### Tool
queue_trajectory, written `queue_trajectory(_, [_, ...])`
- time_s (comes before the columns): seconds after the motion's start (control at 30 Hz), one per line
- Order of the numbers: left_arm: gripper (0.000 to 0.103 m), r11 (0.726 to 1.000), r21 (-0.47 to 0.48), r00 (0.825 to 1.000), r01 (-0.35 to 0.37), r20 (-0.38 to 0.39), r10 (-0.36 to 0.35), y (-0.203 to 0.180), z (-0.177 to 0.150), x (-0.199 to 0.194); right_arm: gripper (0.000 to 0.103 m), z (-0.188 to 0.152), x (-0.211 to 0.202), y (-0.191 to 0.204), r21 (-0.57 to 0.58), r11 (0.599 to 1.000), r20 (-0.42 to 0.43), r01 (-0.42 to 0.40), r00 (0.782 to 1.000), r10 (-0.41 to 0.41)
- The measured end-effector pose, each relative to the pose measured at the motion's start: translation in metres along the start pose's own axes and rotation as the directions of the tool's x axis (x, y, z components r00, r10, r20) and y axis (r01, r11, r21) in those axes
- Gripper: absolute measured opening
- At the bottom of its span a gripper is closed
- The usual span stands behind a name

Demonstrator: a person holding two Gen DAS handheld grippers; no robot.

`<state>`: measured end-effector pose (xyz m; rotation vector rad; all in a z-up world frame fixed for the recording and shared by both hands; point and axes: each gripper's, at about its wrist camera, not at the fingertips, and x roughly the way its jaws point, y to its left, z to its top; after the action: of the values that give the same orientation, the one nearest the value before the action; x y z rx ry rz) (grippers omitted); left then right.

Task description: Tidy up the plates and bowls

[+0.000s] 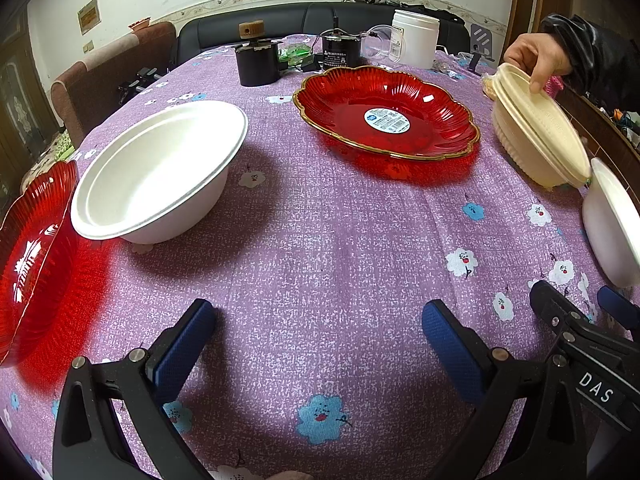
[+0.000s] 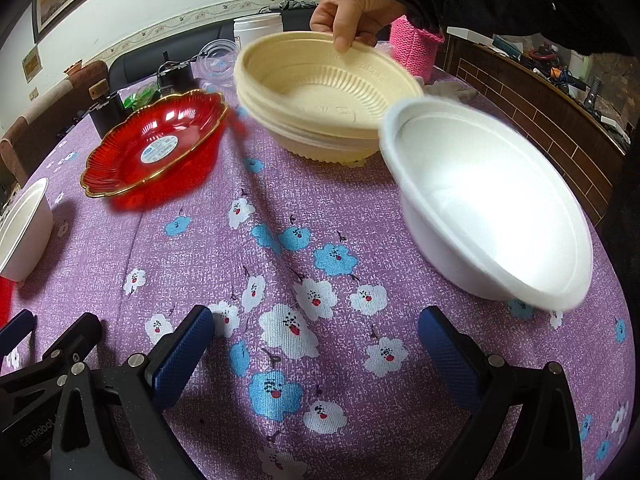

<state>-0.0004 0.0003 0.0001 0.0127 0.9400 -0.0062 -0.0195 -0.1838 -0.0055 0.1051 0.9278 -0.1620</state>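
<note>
Currently, a stack of cream bowls [image 2: 320, 108] stands at the far right of the table, and a bare hand [image 2: 352, 12] in a black sleeve grips its far rim with thumb and fingers. In the right wrist view the stack shows slight motion blur. A white bowl [image 2: 488, 208] sits just near of the stack at the right edge, its rim close to the stack's side; whether the two touch cannot be determined. A red plate [image 1: 386, 114] with a gold rim and a round label at its centre lies left of the stack, well apart from it. A second white bowl [image 1: 160, 172] stands farther left, upright. A second red plate [image 1: 36, 256] lies at the near left edge, just beside that bowl.

All items rest on a purple floral tablecloth [image 1: 320, 240]. At the far end stand a white jar [image 1: 414, 38], a black canister [image 1: 258, 62] and a pink knitted holder [image 2: 416, 48].

The left gripper [image 1: 319, 344] hangs over bare cloth at the near edge, its blue pads spread wide with nothing between them. The right gripper [image 2: 312, 348] is likewise spread wide and holds nothing, positioned near of the right-hand white bowl.
</note>
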Motion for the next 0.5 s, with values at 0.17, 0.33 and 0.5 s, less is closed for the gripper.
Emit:
queue_trajectory(0.17, [0.103, 1.000, -0.002, 1.000, -0.002, 0.000, 0.002, 0.0002, -0.0001, 0.0000, 0.102, 0.0000, 0.0000, 0.0000, 0.000, 1.000, 0.000, 0.000, 1.000, 0.000])
queue_trajectory(0.33, [0.103, 1.000, -0.002, 1.000, -0.002, 0.000, 0.002, -0.0010, -0.0005, -0.0013, 0.102, 0.0002, -0.0001, 0.0000, 0.000, 1.000, 0.000, 0.000, 1.000, 0.000])
queue_trajectory(0.5, [0.103, 1.000, -0.002, 1.000, -0.002, 0.000, 0.002, -0.0009, -0.0002, -0.0010, 0.102, 0.0004, -0.0003, 0.0001, 0.000, 1.000, 0.000, 0.000, 1.000, 0.000])
